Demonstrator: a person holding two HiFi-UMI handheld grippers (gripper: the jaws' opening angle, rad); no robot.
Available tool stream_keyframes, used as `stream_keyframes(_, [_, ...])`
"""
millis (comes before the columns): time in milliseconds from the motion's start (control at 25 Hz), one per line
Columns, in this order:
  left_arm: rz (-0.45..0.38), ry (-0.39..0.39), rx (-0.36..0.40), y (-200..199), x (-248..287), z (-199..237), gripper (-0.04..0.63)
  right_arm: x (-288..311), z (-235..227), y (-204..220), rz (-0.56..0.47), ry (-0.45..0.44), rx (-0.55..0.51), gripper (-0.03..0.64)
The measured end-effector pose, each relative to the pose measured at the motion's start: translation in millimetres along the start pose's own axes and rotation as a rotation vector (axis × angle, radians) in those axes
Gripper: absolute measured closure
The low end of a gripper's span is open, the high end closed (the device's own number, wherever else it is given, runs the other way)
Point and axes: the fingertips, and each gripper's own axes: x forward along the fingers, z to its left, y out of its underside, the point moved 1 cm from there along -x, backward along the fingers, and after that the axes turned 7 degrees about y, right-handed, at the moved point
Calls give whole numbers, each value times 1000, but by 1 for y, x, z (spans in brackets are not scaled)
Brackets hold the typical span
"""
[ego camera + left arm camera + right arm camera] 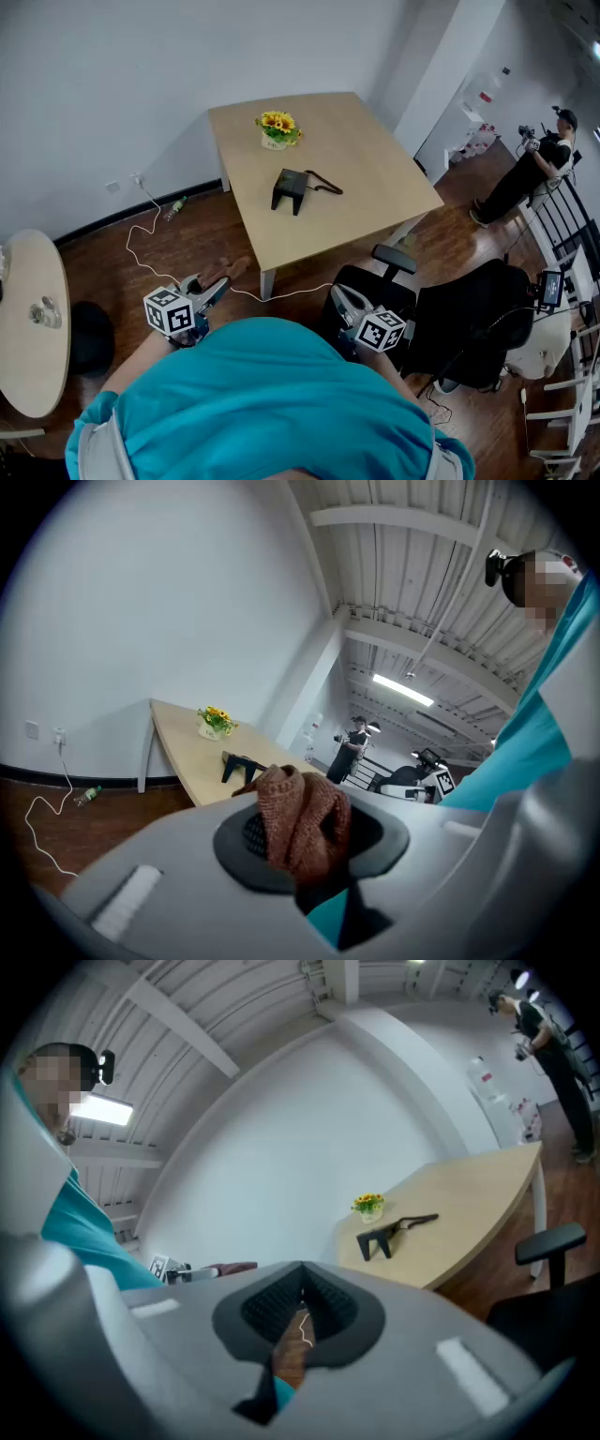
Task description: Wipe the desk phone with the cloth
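The black desk phone (pixel 291 189) stands on the light wooden table (pixel 375 187), well ahead of both grippers. It also shows far off as the phone (pixel 242 764) in the left gripper view and the phone (pixel 384 1238) in the right gripper view. My left gripper (pixel 212 289) is held low off the table's near corner, shut on a brown knitted cloth (pixel 228 271). The cloth (pixel 298 813) bunches up between its jaws. My right gripper (pixel 339 300) hangs over the black chair, jaws shut with nothing between them, and the right gripper (pixel 302 1314) points towards the table.
A pot of yellow flowers (pixel 277 129) sits behind the phone. A black office chair (pixel 394 281) stands at the table's near edge, a second chair (pixel 478 323) to its right. A white cable (pixel 150 253) trails on the floor. A round table (pixel 33 319) is at left. A person (pixel 530 173) stands far right.
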Motion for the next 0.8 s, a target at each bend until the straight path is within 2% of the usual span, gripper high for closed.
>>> stream_keyframes(200, [-8, -5, -22, 8, 42, -21, 494, -17, -36, -14, 26, -13, -17, 617])
stream_keyframes(400, [3, -24, -40, 10, 55, -17, 494, -7, -51, -15, 74, -29, -96, 615])
stream_keyframes(600, [-5, -26, -60, -5, 50, 27, 494, 45, -51, -15, 104, -35, -73, 611])
stream_keyframes(800, [-29, 30, -91, -47, 42, 111, 494, 126, -40, -31, 147, 0, -73, 564])
